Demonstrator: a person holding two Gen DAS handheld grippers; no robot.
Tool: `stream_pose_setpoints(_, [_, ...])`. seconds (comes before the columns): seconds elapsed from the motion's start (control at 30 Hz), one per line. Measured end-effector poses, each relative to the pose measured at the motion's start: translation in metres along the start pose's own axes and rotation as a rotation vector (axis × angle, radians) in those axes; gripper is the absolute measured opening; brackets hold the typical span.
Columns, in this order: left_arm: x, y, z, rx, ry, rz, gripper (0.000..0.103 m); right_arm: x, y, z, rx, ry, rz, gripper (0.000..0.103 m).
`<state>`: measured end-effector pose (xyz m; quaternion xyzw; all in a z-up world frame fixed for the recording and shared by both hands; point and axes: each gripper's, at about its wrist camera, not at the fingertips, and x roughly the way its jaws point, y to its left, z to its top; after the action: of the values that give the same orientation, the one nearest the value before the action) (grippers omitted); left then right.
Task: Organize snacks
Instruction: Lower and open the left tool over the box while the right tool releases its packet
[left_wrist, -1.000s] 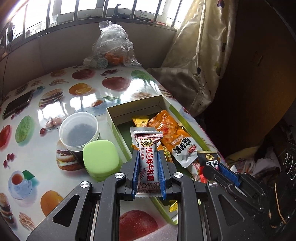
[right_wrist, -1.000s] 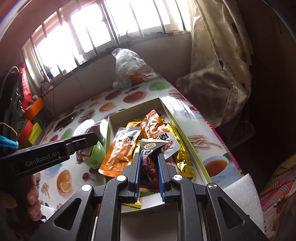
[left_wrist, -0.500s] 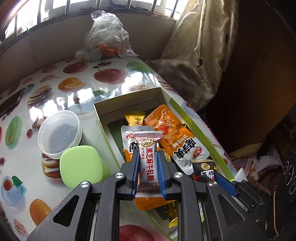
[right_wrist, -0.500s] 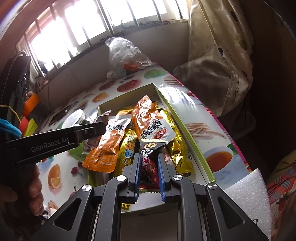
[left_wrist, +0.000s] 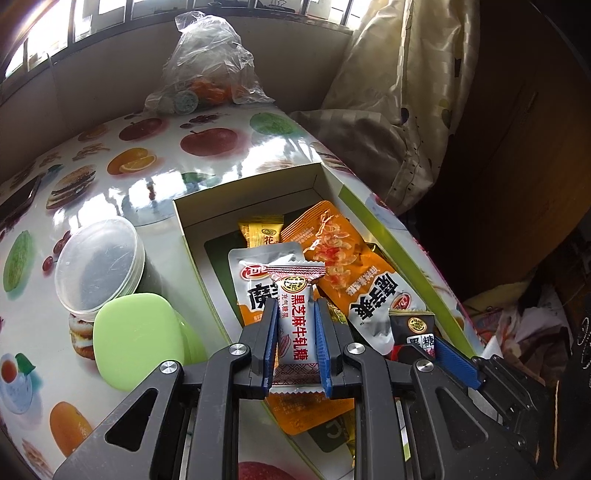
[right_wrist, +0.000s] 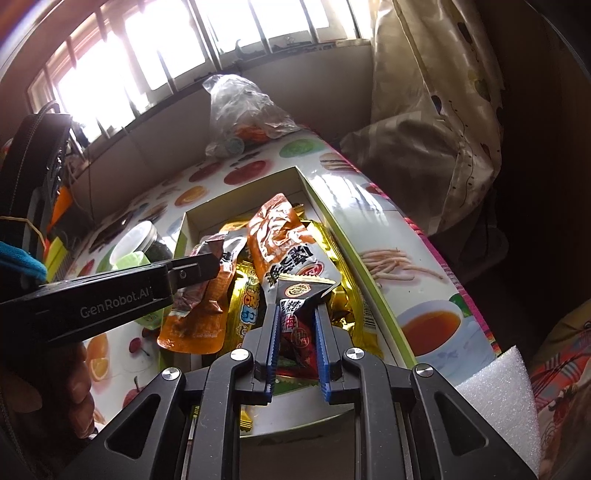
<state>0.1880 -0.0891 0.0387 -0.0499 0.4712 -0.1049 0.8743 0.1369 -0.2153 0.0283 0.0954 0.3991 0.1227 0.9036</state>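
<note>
Glossy fruit-print tablecloth (left_wrist: 155, 184) is catching window glare; clear plastic bag (left_wrist: 207, 70) is sitting at 12 o'clock. Left gripper (left_wrist: 295, 332) is pinching a white candy wrapper (left_wrist: 295, 332), right gripper (right_wrist: 295, 332) a black-red one (right_wrist: 293, 314).

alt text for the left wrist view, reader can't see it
The left gripper is shut on a white candy packet with red lettering, held above an open cardboard box of snack packets on a fruit-print table. Left of the box stand a clear-lidded jar and a green lidded container.
</note>
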Motion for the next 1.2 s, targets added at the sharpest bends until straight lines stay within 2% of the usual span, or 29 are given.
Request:
stream_pose_setpoints(0.63, [0.001, -0.002, 0.001, 0.011, 0.012, 0.028, 0.023, 0.001, 0.000, 0.000, -0.004, -0.004, -0.020, 0.025])
stream_pose_setpoints(0.77, [-0.003, -0.004, 0.000, 0.014, 0.003, 0.016, 0.042, -0.003, 0.002, 0.000, -0.010, -0.010, -0.021, 0.030])
stream_pose_setpoints(0.93, [-0.009, -0.003, -0.001, 0.010, -0.006, 0.021, 0.042, -0.008, 0.003, -0.001, -0.013, -0.019, -0.030, 0.032])
stream_pose_setpoints(1.13, [-0.025, -0.006, -0.005, 0.022, -0.031, 0.022, 0.042, -0.018, 0.010, -0.003, -0.036, -0.035, -0.057, 0.046])
stream_pose_setpoints(1.2, [-0.033, -0.006, -0.008, 0.024, -0.045, 0.021, 0.042, -0.023, 0.011, -0.004, -0.034, -0.041, -0.061, 0.047])
